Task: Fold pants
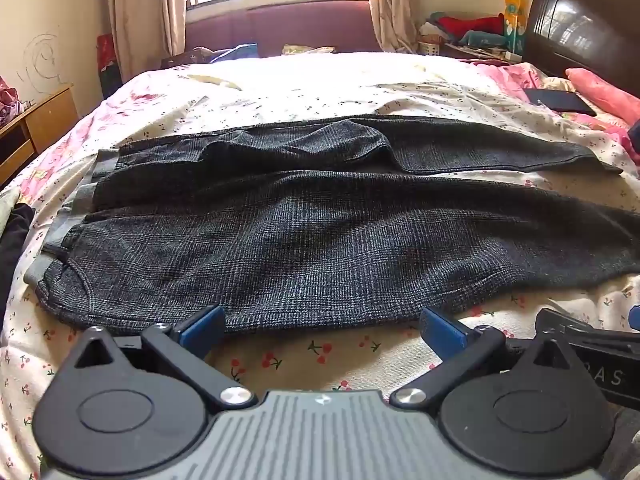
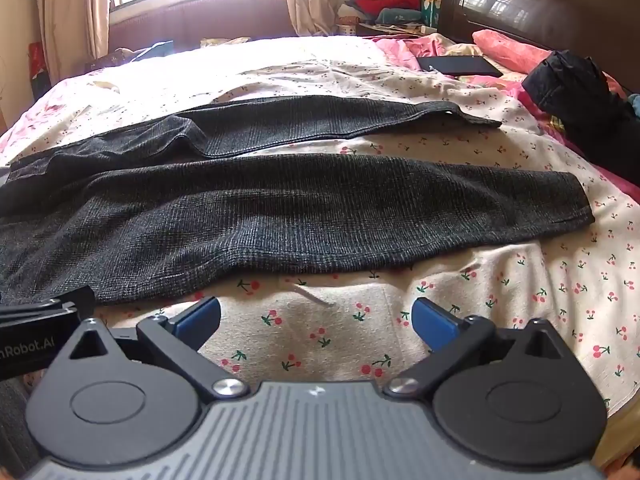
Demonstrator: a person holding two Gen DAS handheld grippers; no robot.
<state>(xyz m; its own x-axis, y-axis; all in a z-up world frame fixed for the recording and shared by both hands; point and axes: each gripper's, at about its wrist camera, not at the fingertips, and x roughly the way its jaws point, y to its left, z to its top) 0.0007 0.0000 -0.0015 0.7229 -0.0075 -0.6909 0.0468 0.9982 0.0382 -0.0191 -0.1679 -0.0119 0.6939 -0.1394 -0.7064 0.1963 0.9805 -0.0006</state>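
Observation:
Dark grey checked pants [image 1: 320, 232] lie spread flat across the bed, waistband at the left, the two legs running right and apart. They also show in the right wrist view [image 2: 280, 216], leg cuffs at the right. My left gripper [image 1: 322, 326] is open and empty, just short of the near leg's front edge. My right gripper [image 2: 316, 318] is open and empty over the sheet, a little in front of the near leg's edge. The right gripper's body shows at the lower right of the left wrist view [image 1: 592, 352].
The bed has a cherry-print sheet [image 2: 540, 280]. A dark tablet [image 2: 460, 65] and a pink pillow [image 2: 508, 50] lie near the dark headboard [image 2: 540, 4]. A black garment pile [image 2: 580, 92] sits at right. A wooden desk [image 1: 36, 124] stands at left.

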